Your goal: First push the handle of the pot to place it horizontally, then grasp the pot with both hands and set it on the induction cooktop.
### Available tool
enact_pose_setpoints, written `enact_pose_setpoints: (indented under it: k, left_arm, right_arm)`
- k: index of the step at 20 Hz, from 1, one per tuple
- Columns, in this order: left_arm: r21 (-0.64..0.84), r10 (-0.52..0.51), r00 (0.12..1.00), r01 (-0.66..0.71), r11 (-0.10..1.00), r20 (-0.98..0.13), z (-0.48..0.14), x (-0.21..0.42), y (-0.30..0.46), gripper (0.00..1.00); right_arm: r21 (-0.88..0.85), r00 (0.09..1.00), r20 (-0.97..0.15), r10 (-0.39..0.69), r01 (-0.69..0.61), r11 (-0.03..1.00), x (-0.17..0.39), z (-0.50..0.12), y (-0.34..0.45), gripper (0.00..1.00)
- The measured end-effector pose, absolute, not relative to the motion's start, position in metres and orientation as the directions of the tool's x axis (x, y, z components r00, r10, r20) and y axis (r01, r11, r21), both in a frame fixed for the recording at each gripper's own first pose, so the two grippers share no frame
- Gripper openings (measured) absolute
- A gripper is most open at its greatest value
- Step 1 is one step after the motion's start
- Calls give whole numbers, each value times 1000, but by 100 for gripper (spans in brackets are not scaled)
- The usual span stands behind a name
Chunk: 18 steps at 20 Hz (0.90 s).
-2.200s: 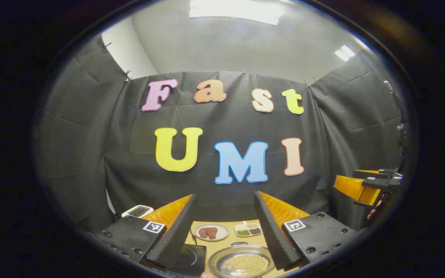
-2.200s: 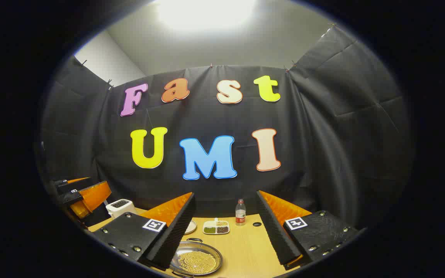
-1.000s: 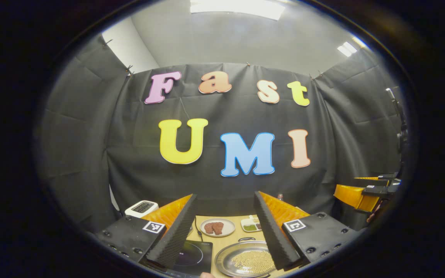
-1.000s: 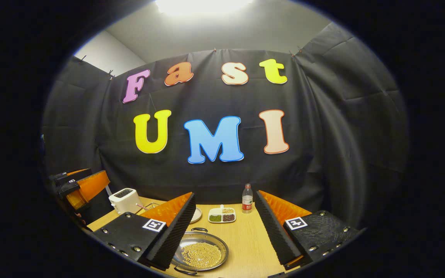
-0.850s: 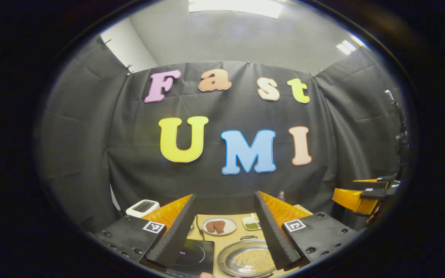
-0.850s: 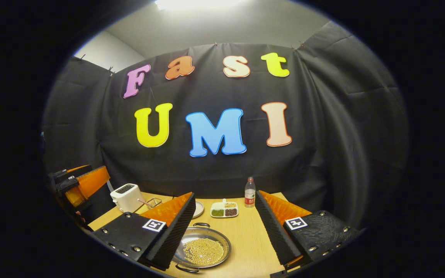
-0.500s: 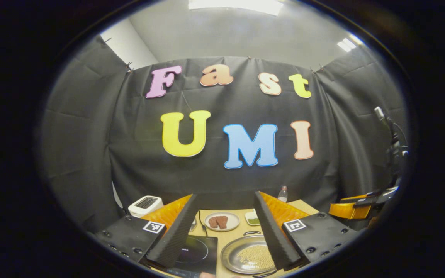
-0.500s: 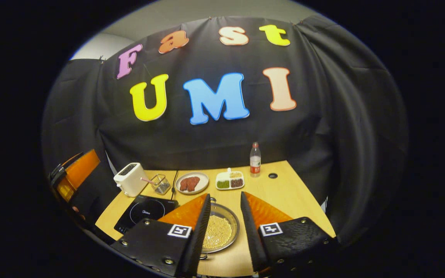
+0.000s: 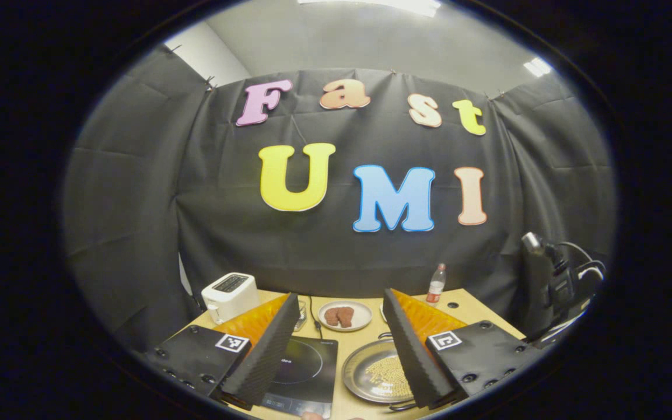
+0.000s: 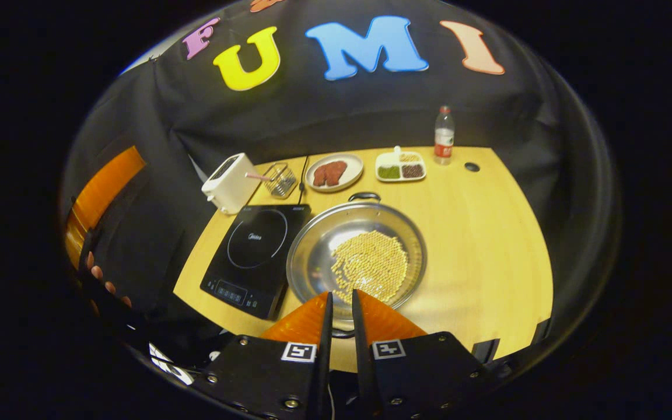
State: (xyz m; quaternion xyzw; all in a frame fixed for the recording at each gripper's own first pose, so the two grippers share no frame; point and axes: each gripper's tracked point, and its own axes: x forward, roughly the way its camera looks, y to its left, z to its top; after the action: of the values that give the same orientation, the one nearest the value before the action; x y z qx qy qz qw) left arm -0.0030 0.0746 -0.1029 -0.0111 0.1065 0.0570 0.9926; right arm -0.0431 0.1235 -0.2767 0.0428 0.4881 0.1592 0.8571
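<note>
- Pot (image 10: 356,256): shallow steel pan w/ a layer of small yellow beads, sits on the bench (image 10: 487,233), just right of the induction cooktop (image 10: 257,248) & touching or nearly touching its right edge; can't tell which.
- Pot handles: far handle (image 10: 364,196) points toward the booth wall, near one sits under the right gripper's fingers at the near rim. So handles run near–far, not left–right; judged: the push step isn't done.
- Cooktop: flat black slab, ring marking bare, control strip at its near edge. Nothing on it, so the placing is still to do.
- Progress, as a judgement: very start. Left to do: turn the pot so handles lie horizontal, two-handed grasp, lift over onto the cooktop.
- Right gripper (image 10: 340,303): held high over the near edge of the bench, tilted steeply down at the pot; fingers nearly together w/ a thin slit between, nothing in them. Tips line up w/ the pot's near rim; contact can't be told.
- Left gripper (image 9: 339,335): lower, aimed roughly level toward the far wall, above the near-left of the bench; fingers wide apart, empty. Cooktop (image 9: 304,370) & pot (image 9: 380,376) show between them.
- In the right gripper view the left gripper's side (image 10: 100,195) shows at far left, w/ the fingertips of the hand (image 10: 105,286) holding it.
- Beyond: toaster (image 10: 228,182), wire basket (image 10: 280,178), plate of meat (image 10: 334,172), divided dish (image 10: 400,166), bottle (image 10: 443,135) along the far side, well apart from the pot.
</note>
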Motion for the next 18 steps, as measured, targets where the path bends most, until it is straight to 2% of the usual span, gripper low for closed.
enact_pose_setpoints:
  k: [4,7,9,11,15,16,18]
  left_arm:
    - [-1,151,960,-155,988,-236,-115,-13,95,99]
    - [-3,188,949,-195,981,-255,-124,-20,113,99]
    - [-6,208,940,-218,976,-271,-129,-26,124,94]
    - [-4,223,933,-234,972,-283,-135,-31,132,96]
    - [7,234,922,-243,970,-308,-145,-36,140,93]
    - [11,235,919,-244,970,-316,-146,-36,141,99]
    - [13,235,916,-244,970,-325,-150,-34,144,99]
  right_arm:
    - [294,343,-867,361,-233,927,-59,-309,155,21]
    - [304,278,-888,367,-244,921,-65,-332,171,21]
    - [325,234,-896,378,-237,916,-68,-349,184,21]
    - [352,187,-902,390,-207,913,-71,-368,197,21]
    - [339,147,-917,370,-203,919,-75,-397,210,21]
    - [342,135,-919,371,-198,919,-76,-403,212,21]
    - [328,127,-927,353,-179,927,-75,-415,211,21]
